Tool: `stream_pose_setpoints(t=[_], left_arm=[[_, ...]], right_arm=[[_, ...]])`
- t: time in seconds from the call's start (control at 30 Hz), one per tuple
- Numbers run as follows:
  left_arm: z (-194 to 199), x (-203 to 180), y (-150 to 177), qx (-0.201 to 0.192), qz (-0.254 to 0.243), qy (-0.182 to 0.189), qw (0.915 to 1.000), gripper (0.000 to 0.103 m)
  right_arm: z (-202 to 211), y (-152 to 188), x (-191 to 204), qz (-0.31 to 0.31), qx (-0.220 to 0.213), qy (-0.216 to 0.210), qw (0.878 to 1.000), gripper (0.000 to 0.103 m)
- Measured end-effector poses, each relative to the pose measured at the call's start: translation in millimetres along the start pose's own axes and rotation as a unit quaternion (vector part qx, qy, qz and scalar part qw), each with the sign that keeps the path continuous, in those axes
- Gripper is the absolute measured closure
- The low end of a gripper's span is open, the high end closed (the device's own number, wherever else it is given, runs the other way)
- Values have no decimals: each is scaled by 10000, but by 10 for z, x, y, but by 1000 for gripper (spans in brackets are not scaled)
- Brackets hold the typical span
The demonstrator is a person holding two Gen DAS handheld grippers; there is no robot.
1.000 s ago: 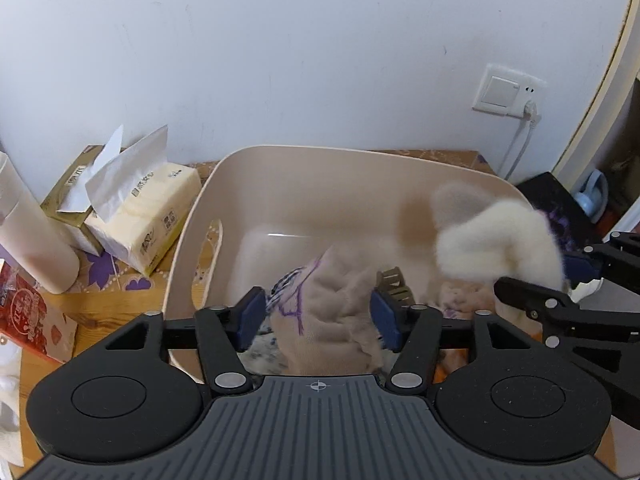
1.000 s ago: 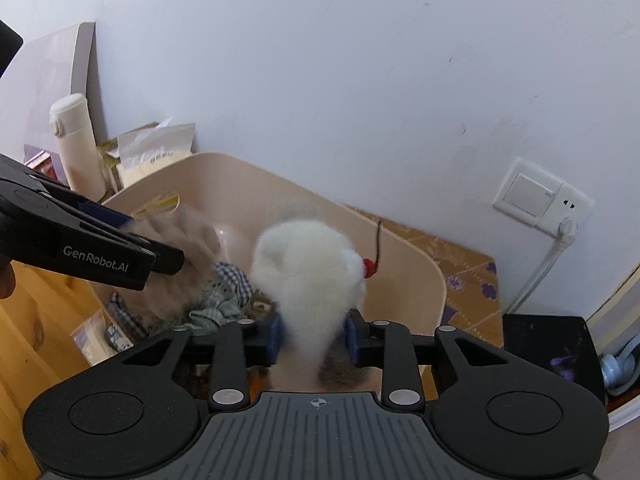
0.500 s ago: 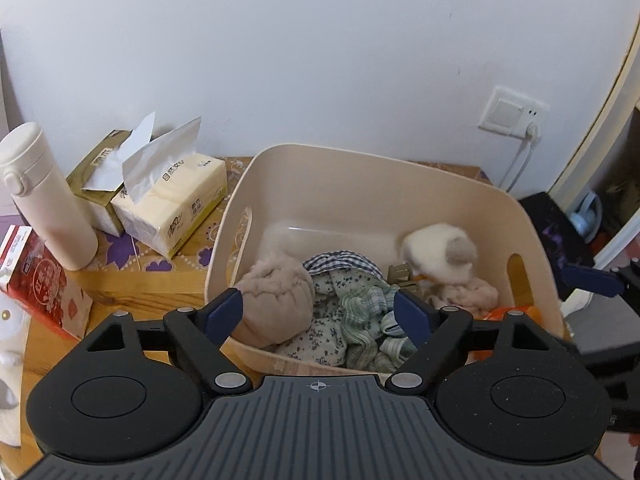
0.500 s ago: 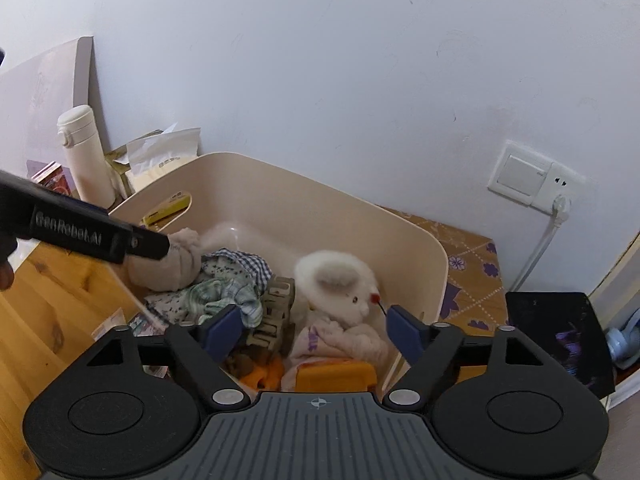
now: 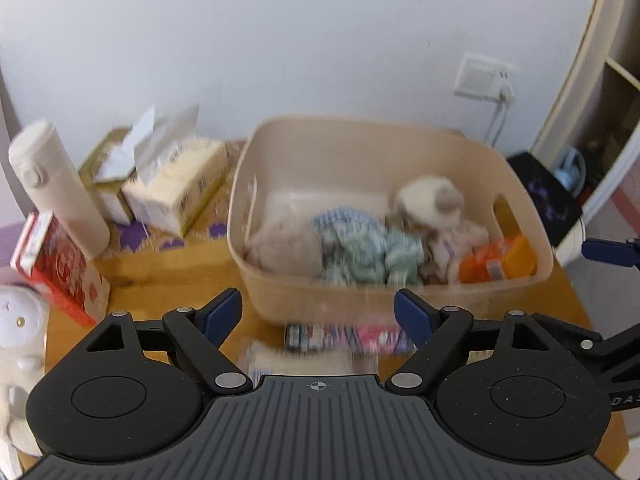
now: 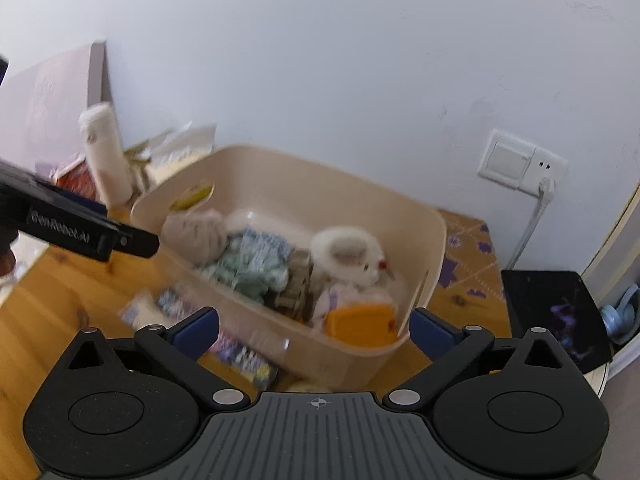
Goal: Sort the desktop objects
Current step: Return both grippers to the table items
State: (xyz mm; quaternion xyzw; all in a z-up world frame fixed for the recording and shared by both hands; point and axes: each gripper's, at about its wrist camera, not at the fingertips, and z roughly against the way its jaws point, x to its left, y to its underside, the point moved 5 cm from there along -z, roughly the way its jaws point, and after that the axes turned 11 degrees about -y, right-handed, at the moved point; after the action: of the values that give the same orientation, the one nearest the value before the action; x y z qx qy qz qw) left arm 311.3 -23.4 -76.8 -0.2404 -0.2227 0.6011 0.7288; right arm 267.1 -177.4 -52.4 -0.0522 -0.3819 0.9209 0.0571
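Note:
A beige bin [image 5: 360,124] [image 6: 304,168] stands on the wooden table and holds a white plush toy [image 5: 426,200] [image 6: 348,250], a beige plush [image 5: 288,246] [image 6: 196,232], checked cloth [image 5: 360,244] and an orange item [image 5: 498,260] [image 6: 360,322]. My left gripper [image 5: 318,306] hovers before the bin's near wall, open and empty. My right gripper [image 6: 314,322] hangs over the bin's near right corner; its jaws are opening with nothing between them. Blurred packets [image 5: 348,336] [image 6: 240,356] lie on the table in front of the bin.
Left of the bin stand tissue packs [image 5: 176,184], a white flask [image 5: 56,188] [image 6: 106,152], a red box [image 5: 56,268] and a white doll [image 5: 16,320]. A black object [image 6: 556,312] sits beyond the table's right end. A wall socket [image 6: 520,160] with a cable is behind.
Both grippers opened and let their plush toys fall into the bin: the beige one at the left, the white one at the right. Both then drew back from the bin.

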Motion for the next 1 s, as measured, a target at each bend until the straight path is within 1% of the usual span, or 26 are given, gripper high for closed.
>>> stream_pose_setpoints(t=[0.1,0.23,0.3,0.53,0.63,0.8,0.9,1.0], left_arm=[[-16,13,172,188,-101,-16,9998,18],[-51,-28,419,377,-438,-15,9983,18],[-76,-37,539,509,-532,18,9973,18],[-151,-47,834,867,-532,133,9947,18],[-190,-52,925,994,-611,94,9931,18],[-225,-13,1073,1120,-466,76,9926,18],[-265,-15,1155,1162,-482,39,9920,18],[-319,-43,1199,1198,-497,9,9915,18]], right_arm=[[-24,165,56,-22,204,-26,9998,0],[-54,399,143,-174,407,-145,9989,0],[-87,505,192,-194,534,-198,9982,0],[-172,824,381,-455,933,-478,9934,0],[-213,936,461,-732,1071,-604,9897,0],[-283,1122,599,-1138,1294,-825,9816,0],[-321,1177,651,-1222,1394,-854,9789,0],[-382,1196,677,-1217,1488,-785,9782,0]])
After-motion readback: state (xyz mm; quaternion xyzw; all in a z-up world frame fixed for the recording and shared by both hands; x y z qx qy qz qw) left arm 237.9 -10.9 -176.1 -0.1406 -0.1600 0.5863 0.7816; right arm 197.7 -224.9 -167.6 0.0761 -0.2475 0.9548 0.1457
